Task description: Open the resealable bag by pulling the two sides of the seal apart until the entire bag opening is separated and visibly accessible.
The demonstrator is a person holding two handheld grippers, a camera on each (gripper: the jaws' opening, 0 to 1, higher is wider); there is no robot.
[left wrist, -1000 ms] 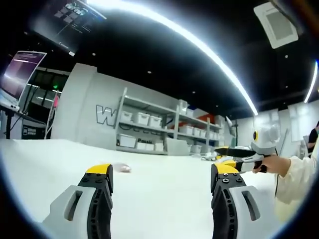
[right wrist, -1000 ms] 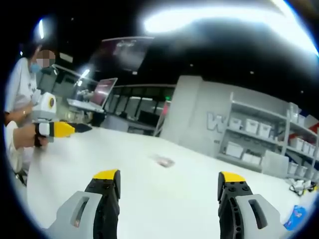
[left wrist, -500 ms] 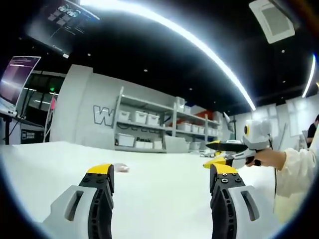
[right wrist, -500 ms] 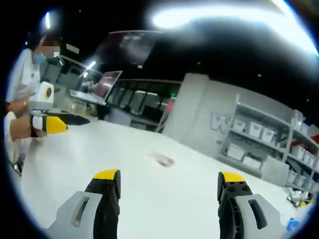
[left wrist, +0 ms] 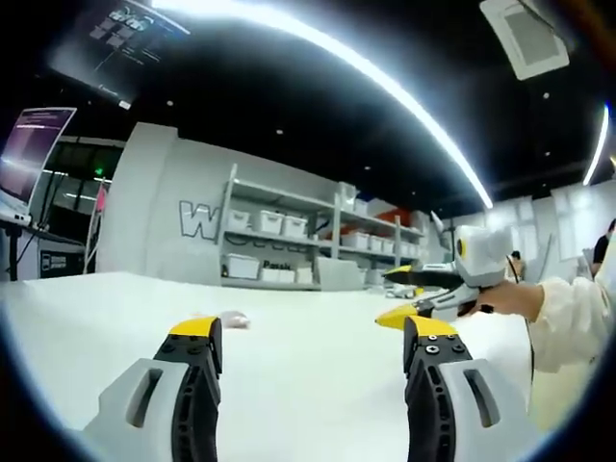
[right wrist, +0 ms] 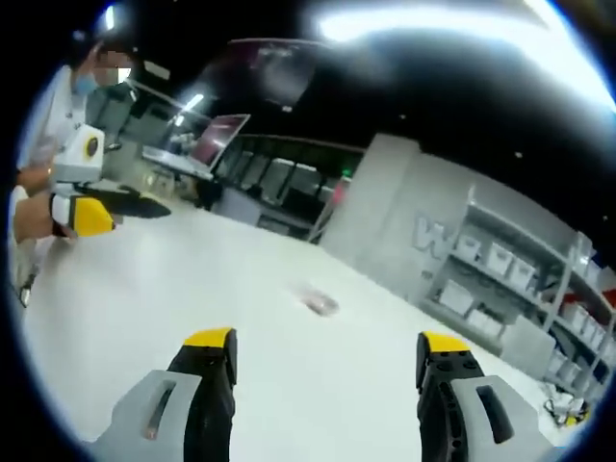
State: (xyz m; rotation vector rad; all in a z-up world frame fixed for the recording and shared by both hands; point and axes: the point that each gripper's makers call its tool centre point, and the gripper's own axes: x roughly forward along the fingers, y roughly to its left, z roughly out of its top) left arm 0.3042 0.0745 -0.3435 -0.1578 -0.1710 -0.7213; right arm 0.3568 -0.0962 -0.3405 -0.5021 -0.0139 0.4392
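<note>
Holding both pairs of jaws wide with nothing between them, we hover the left gripper (left wrist: pixel 306 337) and the right gripper (right wrist: pixel 325 348) over the white table (right wrist: pixel 144 289). Out ahead lies the resealable bag (right wrist: pixel 318 302), small, pale and blurred, flat on the tabletop and well apart from both tools; from the left gripper view it sits beyond the left jaw (left wrist: pixel 232 320). Risk, as we judge it: a flat, thin bag offers little seal edge to pinch, so one jaw could just shove it sliding across the smooth surface. Grabbing both layers together would keep the seal shut.
</note>
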